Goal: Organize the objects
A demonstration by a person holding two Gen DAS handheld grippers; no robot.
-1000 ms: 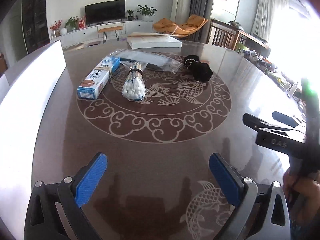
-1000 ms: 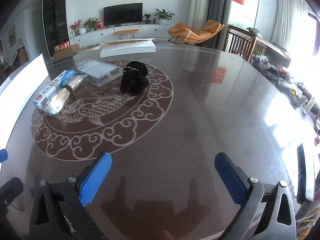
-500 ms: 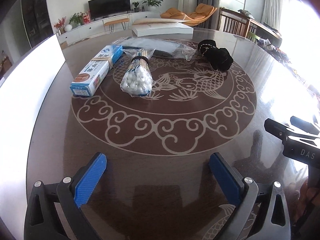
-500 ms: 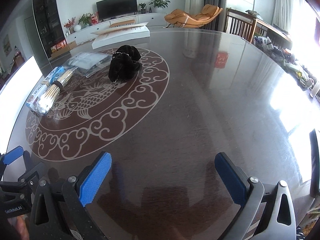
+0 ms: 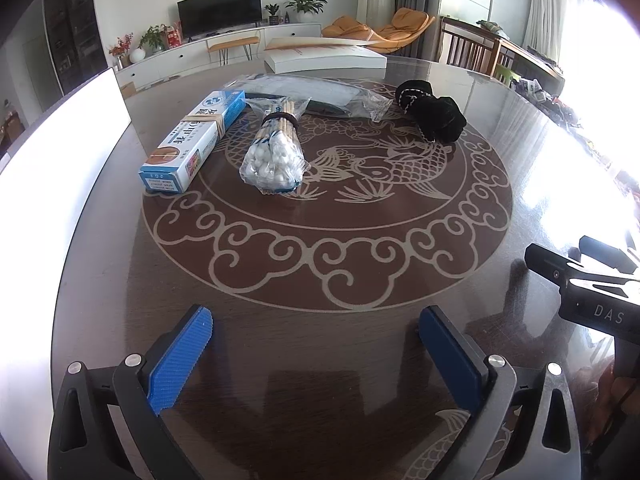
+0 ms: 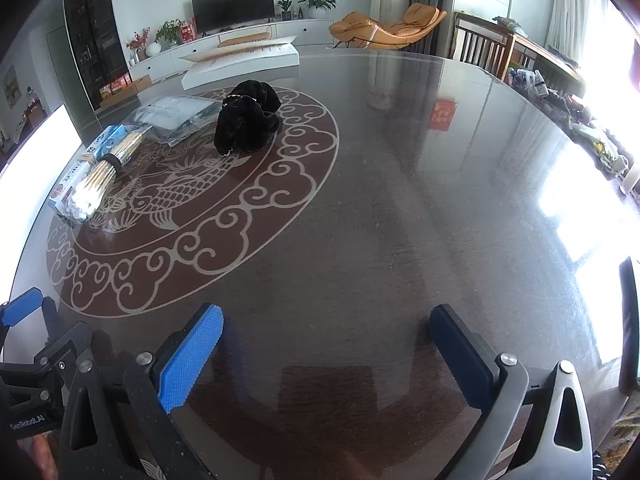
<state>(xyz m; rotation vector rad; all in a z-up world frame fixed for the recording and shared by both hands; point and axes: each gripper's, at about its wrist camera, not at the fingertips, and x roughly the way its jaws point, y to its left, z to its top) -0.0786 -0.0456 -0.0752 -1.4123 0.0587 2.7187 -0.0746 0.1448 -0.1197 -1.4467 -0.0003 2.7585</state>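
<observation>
On the dark round table [image 5: 360,340] lie a blue-and-white box [image 5: 192,142], a bagged bundle of cotton swabs [image 5: 274,152], a clear plastic bag [image 5: 320,92] and a black cloth pouch [image 5: 434,114], all in the far half. My left gripper [image 5: 316,354] is open over the near edge with nothing between its blue pads. The right gripper [image 6: 328,352] is open too, well short of the black pouch [image 6: 246,120], swabs [image 6: 100,182] and box [image 6: 74,172]. Each gripper shows at the edge of the other's view.
A flat white box [image 5: 324,58] sits at the table's far edge. A white panel [image 5: 52,140] borders the left side. Wooden chairs [image 6: 484,46] and cluttered items stand to the right. The right half of the table [image 6: 440,200] carries only reflections.
Both grippers have moved forward and tilted down toward the table, so the objects look larger and closer. Neither has taken hold of anything.
</observation>
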